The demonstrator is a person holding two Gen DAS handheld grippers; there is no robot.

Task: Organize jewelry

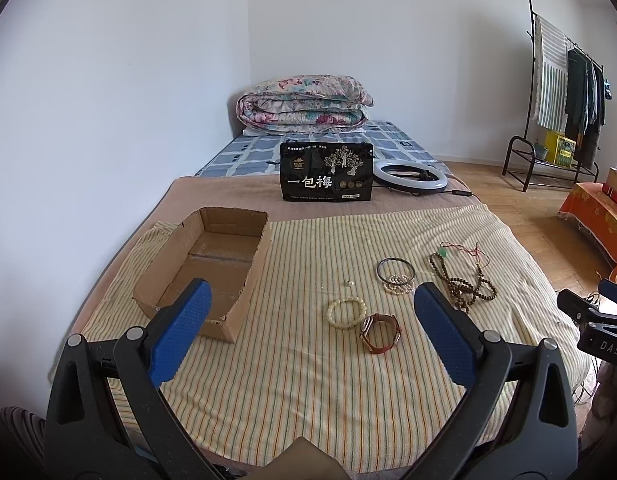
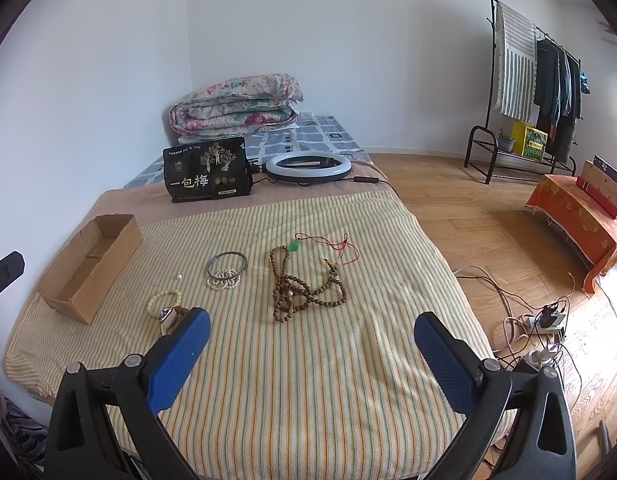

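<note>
Both grippers hang above the striped blanket (image 2: 308,360), and I see the left gripper (image 1: 312,312) and the right gripper (image 2: 312,336) with fingers spread apart, holding nothing. Using the cardboard box (image 1: 204,268) as landmark: the cream bead bracelet (image 1: 347,312) and brown-strap watch (image 1: 381,332) lie right of it, then the metal bangle (image 1: 396,270) touching a pearl bracelet (image 1: 398,283), and farthest right the brown bead necklace (image 2: 304,288).

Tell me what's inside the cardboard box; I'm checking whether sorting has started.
The cardboard box shows only bare floor; no jewelry. The left gripper's finger hides its near corner.
</note>
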